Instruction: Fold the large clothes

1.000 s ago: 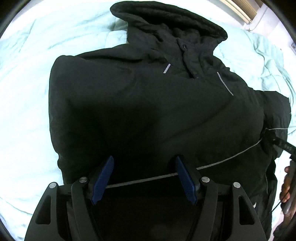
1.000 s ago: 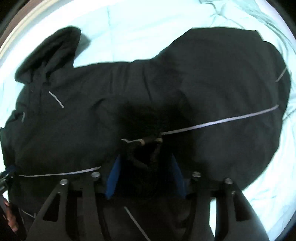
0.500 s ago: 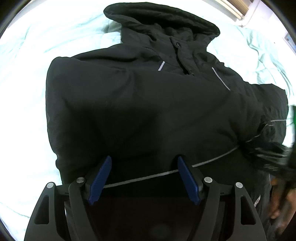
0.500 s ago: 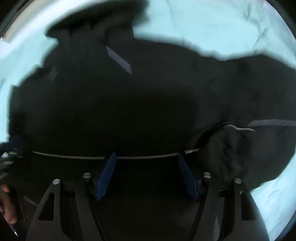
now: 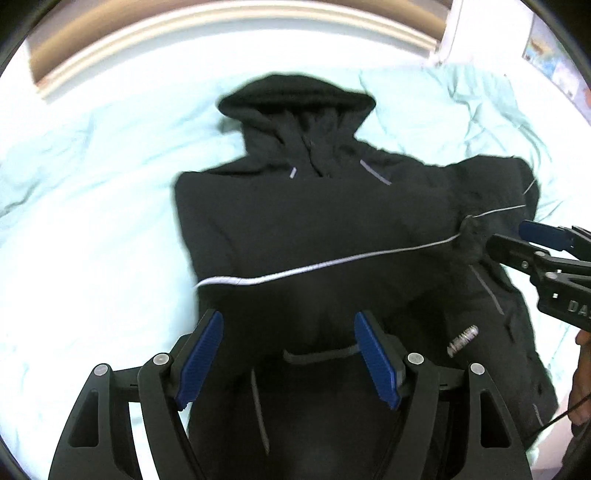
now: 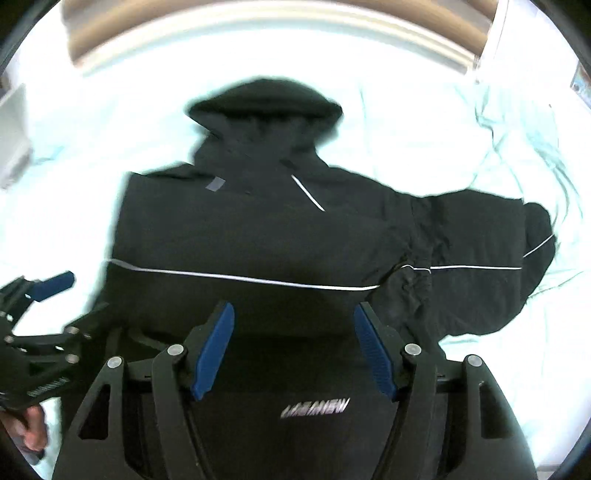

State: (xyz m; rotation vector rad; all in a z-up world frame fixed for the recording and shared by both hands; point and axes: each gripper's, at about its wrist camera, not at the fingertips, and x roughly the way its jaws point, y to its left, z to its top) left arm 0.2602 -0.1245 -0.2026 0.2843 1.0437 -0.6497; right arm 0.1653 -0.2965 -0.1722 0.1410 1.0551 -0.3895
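A black hooded jacket (image 5: 314, 221) with thin silver stripes lies flat on a pale green bed, hood at the far end; it also shows in the right wrist view (image 6: 258, 236). Its sleeve (image 6: 480, 273) is folded across on the right, cuff bunched near the middle. My left gripper (image 5: 288, 354) is open and empty above the jacket's lower part. My right gripper (image 6: 293, 350) is open and empty above the hem and its silver logo (image 6: 314, 408). Each gripper appears at the side of the other's view: the right one (image 5: 546, 251), the left one (image 6: 44, 310).
The pale green duvet (image 5: 92, 221) covers the bed around the jacket, rumpled at the right (image 6: 517, 147). A wooden headboard (image 5: 221, 33) runs along the far edge.
Both grippers have pulled back and risen, so the whole jacket with hood now shows. The right gripper, shut on the sleeve cuff a second ago, has let it go and is open.
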